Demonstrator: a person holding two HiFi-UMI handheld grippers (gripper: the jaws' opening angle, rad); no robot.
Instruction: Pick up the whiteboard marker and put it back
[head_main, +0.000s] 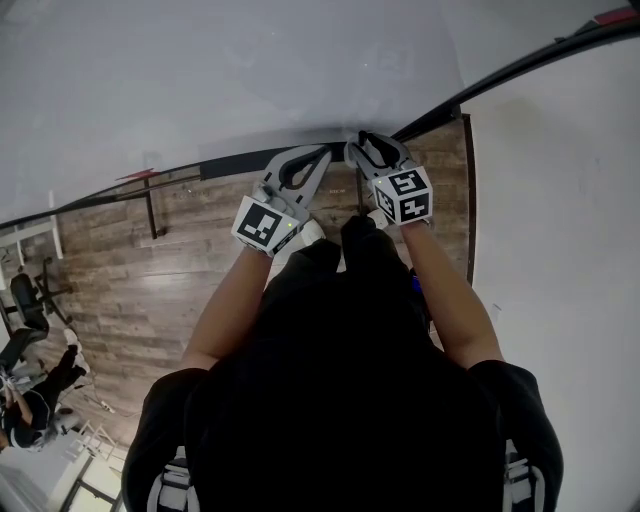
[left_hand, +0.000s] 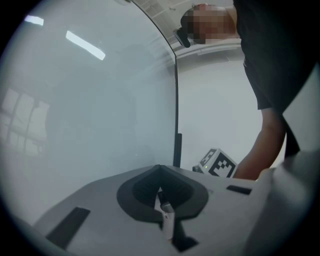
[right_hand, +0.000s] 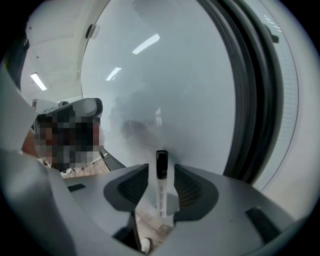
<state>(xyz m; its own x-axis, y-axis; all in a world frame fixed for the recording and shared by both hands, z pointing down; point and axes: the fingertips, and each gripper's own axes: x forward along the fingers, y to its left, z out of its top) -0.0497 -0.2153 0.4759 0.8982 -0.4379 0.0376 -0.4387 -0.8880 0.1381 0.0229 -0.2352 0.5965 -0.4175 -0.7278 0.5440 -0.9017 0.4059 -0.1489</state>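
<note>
The whiteboard marker (right_hand: 161, 182), white with a black cap, stands upright between the jaws of my right gripper (right_hand: 161, 169), right in front of the whiteboard (right_hand: 175, 75). There is a clear gap on each side of it, so the jaws are open and no pad presses on it. Whether its lower end rests on the board's ledge is hidden. My left gripper (left_hand: 160, 169) is level beside it with its tips together; a small white and dark piece (left_hand: 167, 220) shows in the slot behind them. In the head view the left gripper (head_main: 322, 152) and right gripper (head_main: 358, 140) point at the board's ledge (head_main: 240, 160).
The board's black frame (right_hand: 250, 100) runs down the right. A white wall (head_main: 560, 250) stands to the right of the wood floor (head_main: 130, 280). A seated person and a chair (head_main: 30, 300) are at the far left. My right gripper's marker cube (left_hand: 220, 164) shows in the left gripper view.
</note>
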